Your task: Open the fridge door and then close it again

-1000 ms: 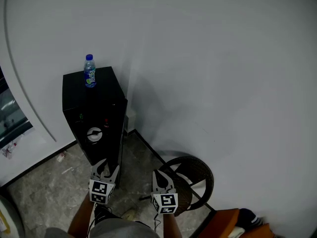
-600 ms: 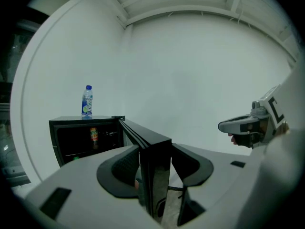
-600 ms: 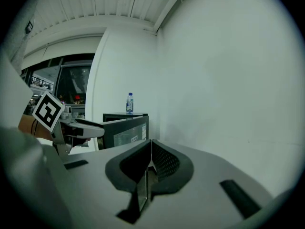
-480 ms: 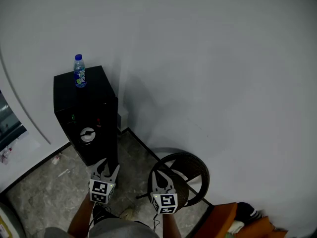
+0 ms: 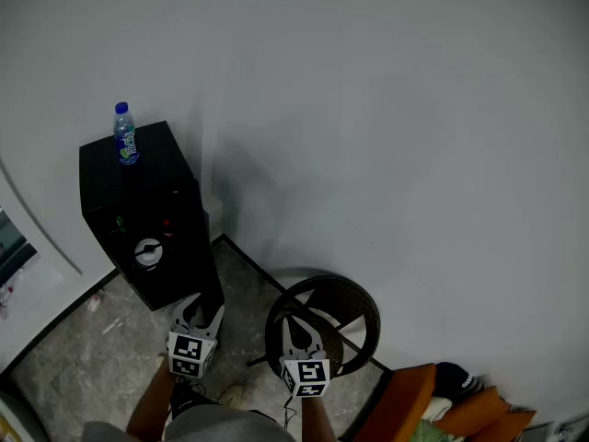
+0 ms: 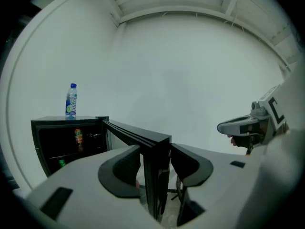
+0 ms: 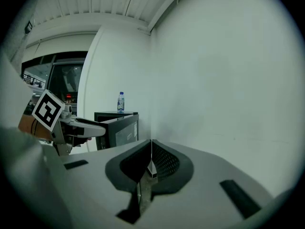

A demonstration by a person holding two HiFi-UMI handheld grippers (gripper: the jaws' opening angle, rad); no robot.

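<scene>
A black mini fridge [image 5: 129, 224] stands in the corner with a water bottle [image 5: 123, 145] on top. Its door [image 5: 210, 279] hangs open toward me; in the left gripper view the door [image 6: 143, 138] runs edge-on and drink cans show on the shelves inside [image 6: 78, 136]. My left gripper [image 5: 196, 313] is shut on the door's free edge, one pad on each side of it [image 6: 157, 154]. My right gripper [image 5: 296, 328] hovers to the right of the door, jaws shut with nothing between them [image 7: 151, 147]. The fridge [image 7: 121, 128] lies to its left.
A round dark wicker stool [image 5: 354, 307] stands against the white wall just right of my right gripper. An orange cushion [image 5: 405, 403] lies at the lower right. Small scraps of litter [image 5: 97, 302] dot the marbled floor left of the fridge.
The fridge and bottle have slid left in the head view while both grippers keep their place. The door has swung further out from the fridge body with my left gripper on its edge.
</scene>
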